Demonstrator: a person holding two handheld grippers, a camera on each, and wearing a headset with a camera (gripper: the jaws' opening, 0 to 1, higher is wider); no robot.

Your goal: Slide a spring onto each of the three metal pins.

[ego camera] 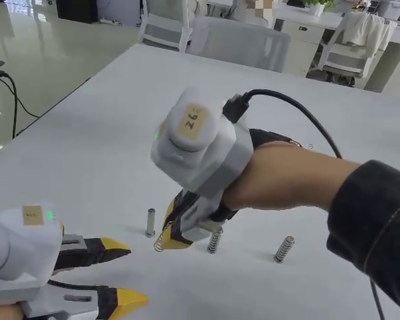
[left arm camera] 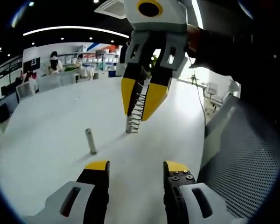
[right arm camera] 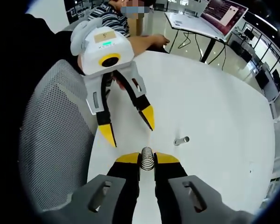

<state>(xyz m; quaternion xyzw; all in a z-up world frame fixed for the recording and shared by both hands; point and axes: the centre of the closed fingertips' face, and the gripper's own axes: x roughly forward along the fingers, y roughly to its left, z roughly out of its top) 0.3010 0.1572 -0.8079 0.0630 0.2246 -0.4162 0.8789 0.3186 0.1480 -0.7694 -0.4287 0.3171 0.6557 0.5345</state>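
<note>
Right gripper (ego camera: 168, 232) was pinched on the third spring (ego camera: 162, 239), which sat just right of the one bare pin (ego camera: 151, 222). Left gripper (ego camera: 117, 275) sat spread and empty, nearer the person. The spring's long axis was tilted off vertical, with its free lower end pointing down-left at the table beside the pin. The pin stood upright. My read: raise the free end above the pin top, square the spring to vertical, centre the coil over the pin, lower, release. The grip was on the upper coils, so the bottom could wobble. Middle spring (ego camera: 215, 240) and far spring (ego camera: 284, 249) stood to the right, likely on pins already.
</note>
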